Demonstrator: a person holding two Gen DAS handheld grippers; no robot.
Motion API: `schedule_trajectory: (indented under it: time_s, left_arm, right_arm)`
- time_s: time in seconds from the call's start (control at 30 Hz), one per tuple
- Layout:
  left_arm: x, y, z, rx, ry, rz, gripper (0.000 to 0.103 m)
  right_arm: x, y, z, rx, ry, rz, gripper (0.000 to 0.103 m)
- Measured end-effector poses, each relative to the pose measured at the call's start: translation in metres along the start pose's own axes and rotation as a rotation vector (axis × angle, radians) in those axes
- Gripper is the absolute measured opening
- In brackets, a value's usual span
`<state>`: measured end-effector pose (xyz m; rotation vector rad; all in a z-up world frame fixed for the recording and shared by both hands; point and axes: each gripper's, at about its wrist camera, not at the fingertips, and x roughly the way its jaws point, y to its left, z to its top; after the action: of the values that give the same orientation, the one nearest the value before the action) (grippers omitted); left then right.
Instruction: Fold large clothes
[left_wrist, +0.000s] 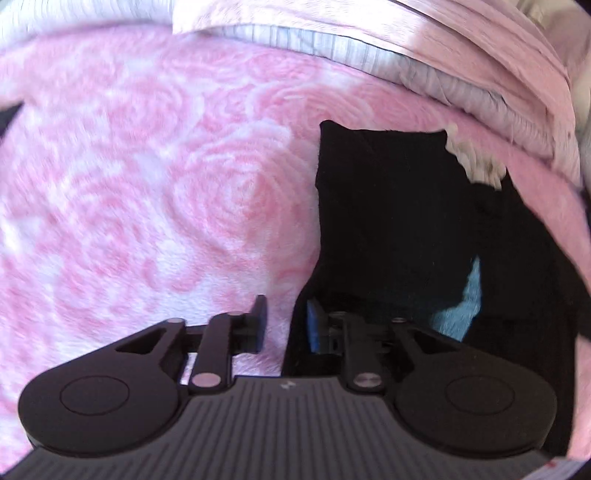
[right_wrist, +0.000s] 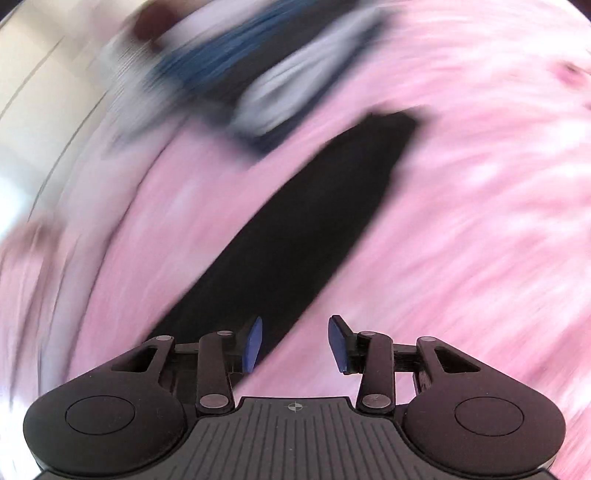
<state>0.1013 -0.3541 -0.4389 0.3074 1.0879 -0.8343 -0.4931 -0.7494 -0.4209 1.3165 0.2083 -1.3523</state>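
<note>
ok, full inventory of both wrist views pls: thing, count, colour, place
black garment: 1, black with a light blue patch, lying on the blanket, right of centre in the left wrist view; a long dark strip in the right wrist view
blanket: 1, pink with rose pattern, under everything
bedding pile: pale pink and white-grey layers, far edge of the blanket
blurred clothes: count unclear, blue, white and dark, upper left in the right wrist view
left gripper: 1, black, blue pads, open
right gripper: 1, black, blue pads, open, holding nothing
</note>
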Motion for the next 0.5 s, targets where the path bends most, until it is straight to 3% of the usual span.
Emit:
schedule_trajectory:
  time_s: [0.1, 0.23, 0.3, 0.4, 0.5]
  left_arm:
    - [-0.013, -0.005, -0.004, -0.011, -0.021, 0.025, 0.02]
    - [-0.03, -0.005, -0.007, -0.068, -0.049, 0.034, 0.02]
    - [-0.036, -0.006, -0.009, -0.078, -0.055, 0.038, 0.021]
    - [-0.044, -0.005, -0.014, -0.087, -0.054, 0.048, 0.021]
    - [-0.052, 0.0, -0.017, -0.102, -0.057, 0.054, 0.021]
  right_arm:
    - [0.016, -0.031, 0.023, 0.172, -0.008, 0.101, 0.037]
    - [0.029, -0.026, 0.032, 0.208, -0.053, 0.084, 0.035]
    - [0.031, -0.014, 0.035, 0.131, -0.065, -0.006, 0.0]
    - [0.024, 0.019, 0.038, -0.049, -0.1, -0.116, 0.0]
    - [0.007, 0.095, 0.017, -0.375, -0.198, -0.152, 0.0]
